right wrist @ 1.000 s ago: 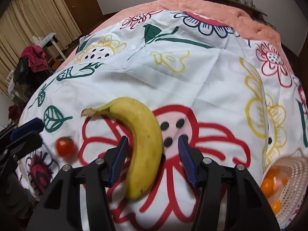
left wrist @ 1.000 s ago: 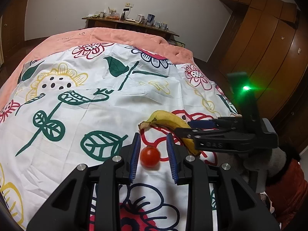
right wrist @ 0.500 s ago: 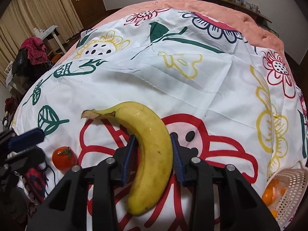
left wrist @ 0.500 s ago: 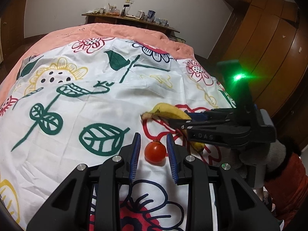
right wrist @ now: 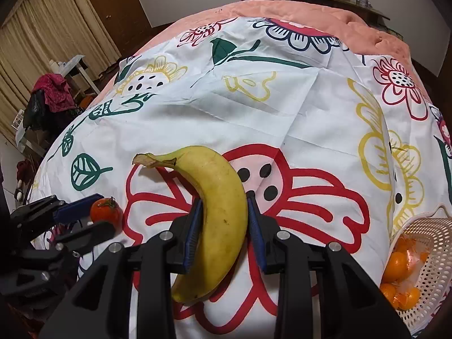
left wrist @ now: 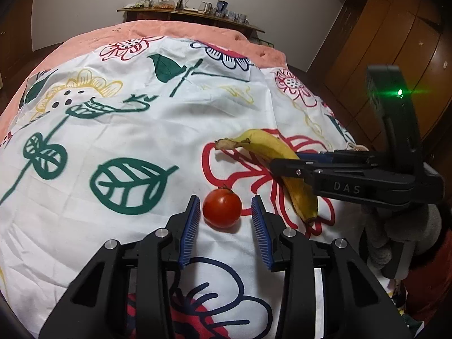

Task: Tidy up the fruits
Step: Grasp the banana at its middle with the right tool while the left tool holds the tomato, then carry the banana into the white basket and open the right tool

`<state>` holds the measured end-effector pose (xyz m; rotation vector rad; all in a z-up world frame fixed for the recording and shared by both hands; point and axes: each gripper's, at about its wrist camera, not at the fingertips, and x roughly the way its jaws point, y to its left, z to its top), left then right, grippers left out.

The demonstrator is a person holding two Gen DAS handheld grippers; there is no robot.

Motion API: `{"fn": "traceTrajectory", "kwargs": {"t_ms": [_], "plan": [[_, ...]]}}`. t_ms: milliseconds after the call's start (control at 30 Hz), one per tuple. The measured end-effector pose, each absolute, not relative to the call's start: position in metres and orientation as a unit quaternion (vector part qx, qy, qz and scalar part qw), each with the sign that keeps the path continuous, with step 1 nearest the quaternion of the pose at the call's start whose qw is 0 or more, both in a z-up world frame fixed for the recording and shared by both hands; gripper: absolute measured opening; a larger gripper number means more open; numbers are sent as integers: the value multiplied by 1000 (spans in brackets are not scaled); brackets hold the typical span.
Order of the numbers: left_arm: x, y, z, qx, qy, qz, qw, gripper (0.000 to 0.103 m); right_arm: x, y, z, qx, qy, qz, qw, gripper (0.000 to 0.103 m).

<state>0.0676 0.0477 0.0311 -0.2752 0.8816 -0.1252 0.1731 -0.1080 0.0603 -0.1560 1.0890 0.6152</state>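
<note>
A red tomato (left wrist: 222,211) lies on the flowered bed sheet (left wrist: 141,147). My left gripper (left wrist: 225,199) straddles it with its jaws opening, and a small gap shows between each blue pad and the fruit. To its right a yellow banana (left wrist: 262,144) lies across a red flower print. My right gripper (right wrist: 224,202) is shut on the banana (right wrist: 217,175) at its middle, both pads pressing its sides. In the right wrist view the tomato (right wrist: 108,212) sits at the left between the left gripper's fingers (right wrist: 79,206).
A white mesh basket (right wrist: 432,257) holding several oranges (right wrist: 397,265) lies tipped at the bed's right edge. A peach blanket (left wrist: 183,31) covers the far end, with a cluttered desk (left wrist: 192,14) behind it. Wooden wardrobes (left wrist: 381,45) stand on the right. A gloved hand (left wrist: 401,226) holds the right gripper.
My right gripper's jaws closed from wide apart onto the banana. My left gripper sank closer around the tomato and its jaws spread a little wider.
</note>
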Motion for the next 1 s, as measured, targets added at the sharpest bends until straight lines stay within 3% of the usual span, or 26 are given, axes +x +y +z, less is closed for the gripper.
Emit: {"fn": "traceTrajectory", "kwargs": {"t_ms": [433, 1000], "plan": [[67, 46, 32, -129, 418, -64, 897, 33, 180, -95, 54, -88, 518, 286, 801, 40], [69, 43, 28, -119, 421, -62, 897, 33, 171, -120, 69, -49, 502, 273, 819, 33]]}}
